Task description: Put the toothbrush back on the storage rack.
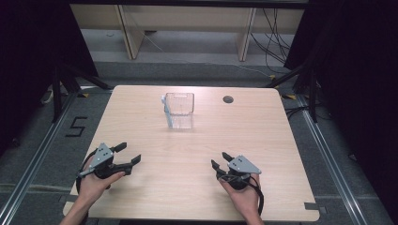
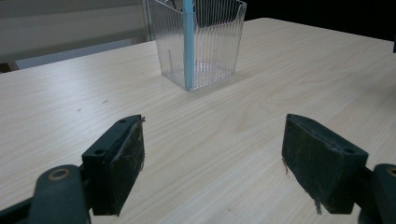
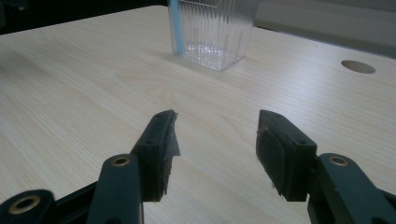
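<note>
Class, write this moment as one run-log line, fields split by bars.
left gripper: open, empty | right gripper: open, empty | clear ribbed bin: upright, far middle of table | blue strip: on bin's corner

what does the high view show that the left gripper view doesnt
High view alone: both hands, the left hand and the right hand, each holding a gripper, the left gripper and the right gripper, plus the round hole in the table and the floor around it.

Left gripper view alone: a close look at that gripper's own two pads, worn and fraying, jaws wide apart with nothing between them.

Both: the clear ribbed plastic container standing upright on the wooden tabletop, with a light blue strip on it.
</note>
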A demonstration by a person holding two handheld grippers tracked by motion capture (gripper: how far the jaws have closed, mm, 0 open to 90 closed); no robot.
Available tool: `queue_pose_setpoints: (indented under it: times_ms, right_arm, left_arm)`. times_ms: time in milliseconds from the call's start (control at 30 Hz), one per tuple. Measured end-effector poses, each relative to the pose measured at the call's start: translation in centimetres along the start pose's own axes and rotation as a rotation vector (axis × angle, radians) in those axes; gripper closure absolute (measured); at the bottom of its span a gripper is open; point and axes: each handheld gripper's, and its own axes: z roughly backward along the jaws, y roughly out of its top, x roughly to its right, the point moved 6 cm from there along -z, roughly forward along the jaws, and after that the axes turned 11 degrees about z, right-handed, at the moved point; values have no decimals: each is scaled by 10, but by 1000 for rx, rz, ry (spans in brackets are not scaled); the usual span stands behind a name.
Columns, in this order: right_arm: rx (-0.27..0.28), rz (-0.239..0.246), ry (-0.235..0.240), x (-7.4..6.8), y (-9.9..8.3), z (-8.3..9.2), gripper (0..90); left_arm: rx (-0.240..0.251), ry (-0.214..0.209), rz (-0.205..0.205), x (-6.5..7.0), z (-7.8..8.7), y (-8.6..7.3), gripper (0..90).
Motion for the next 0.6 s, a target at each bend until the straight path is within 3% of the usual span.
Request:
queue_pose_setpoints:
  times_ms: [33,367,600]
  right_arm:
    - [-1,16,5,1,0,0,480]
    - [5,9,4,0,0,-2,480]
    - [8,7,15,-1,0,-3,480]
  left_arm:
    - [0,4,3,-1,2,-1,204]
    - [25,33,11,-10,20,-8,205]
    - [59,42,16,-11,23,-18,208]
